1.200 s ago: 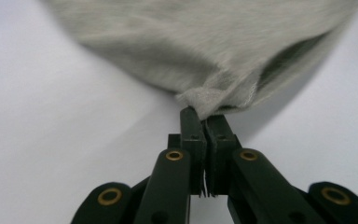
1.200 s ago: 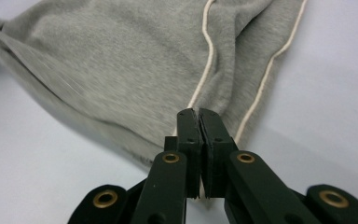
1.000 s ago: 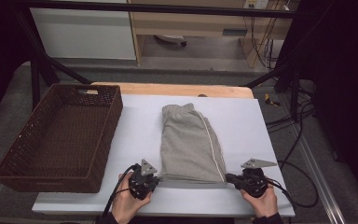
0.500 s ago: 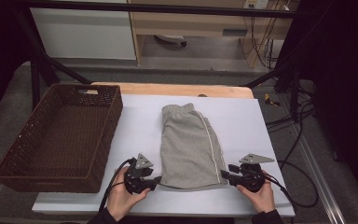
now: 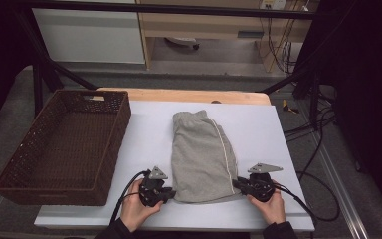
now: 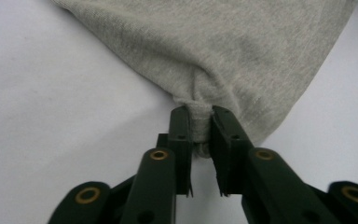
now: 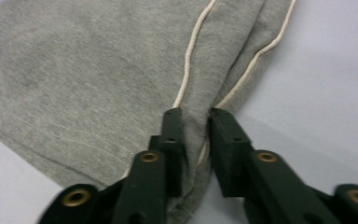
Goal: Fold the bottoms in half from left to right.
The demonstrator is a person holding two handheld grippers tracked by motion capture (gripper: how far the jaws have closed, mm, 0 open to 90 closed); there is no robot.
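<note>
Two tools are working the near hem of the grey shorts, and I am taking the shorts as my landmark throughout. From the high view, I am seeing the shorts lying flat in the middle of the white worktop, waistband at the far end, hem toward me. My left tool is sitting at the near left corner of the shorts and my right tool at the near right corner. A brown wicker basket is standing well to the left of the shorts.

From the left gripper view, the left tool has just been closing, and its jaws are now pinching a bunched fold of the shorts' corner between them.

From the right gripper view, the right tool has likewise just been closing, and it is clamping the hem of the shorts right beside the cream piping.

I am judging this as the grasp before a fold away from me. To do it well, I am wanting both pinches catching every layer, then lifting both corners evenly, keeping the hem taut between them.
</note>
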